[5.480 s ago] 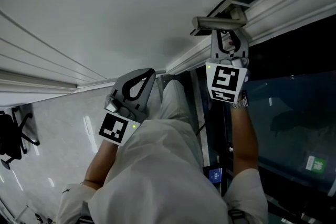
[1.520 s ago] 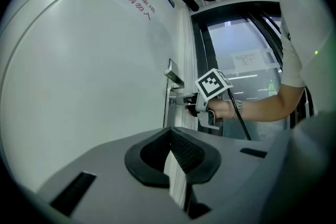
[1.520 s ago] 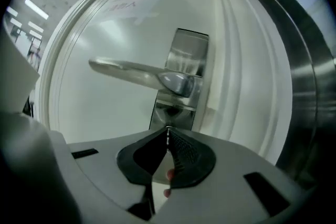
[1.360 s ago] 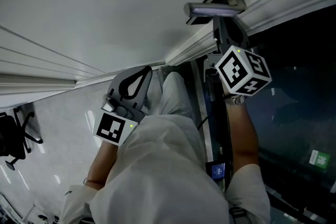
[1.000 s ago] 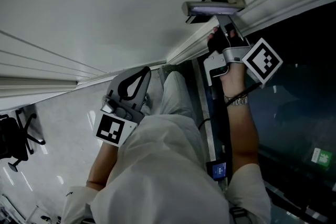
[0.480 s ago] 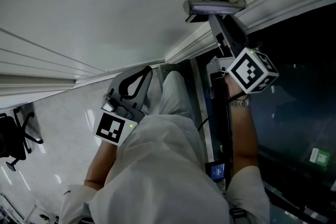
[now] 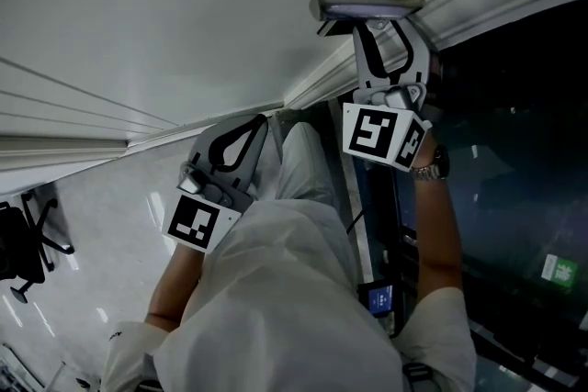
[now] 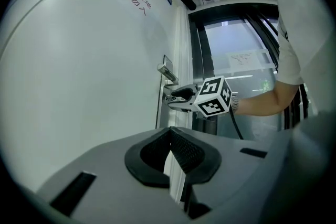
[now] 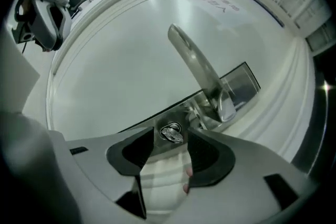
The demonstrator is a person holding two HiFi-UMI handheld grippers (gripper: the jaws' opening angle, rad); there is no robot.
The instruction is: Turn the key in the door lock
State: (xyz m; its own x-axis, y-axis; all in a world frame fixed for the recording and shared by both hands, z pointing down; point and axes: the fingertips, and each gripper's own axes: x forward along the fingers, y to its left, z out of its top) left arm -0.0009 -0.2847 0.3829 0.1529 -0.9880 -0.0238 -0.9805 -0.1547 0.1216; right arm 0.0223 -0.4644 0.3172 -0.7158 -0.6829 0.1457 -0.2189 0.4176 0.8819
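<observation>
Right now my right gripper is squared up to the door lock, and its jaws have just been opening: they stand wide apart, with the key between their tips but neither pad pressing on it. The key is seated in the cylinder, just under the root of the door handle, and its head sticks out towards me. In the head view the same gripper reaches up beneath the handle at the edge of the white door. My left gripper hangs well off to the side with its jaws together on nothing and has no part in this. I judge the step in hand to be a release of the key, between one twist and the next or at the end of the turning. I cannot tell from here whether the bolt is fully thrown. If another twist is wanted, the next move calls for centring the key head between the pads and closing squarely on its flat faces. After that I should roll about the key's own axis without pushing sideways, so it neither slips nor binds.
</observation>
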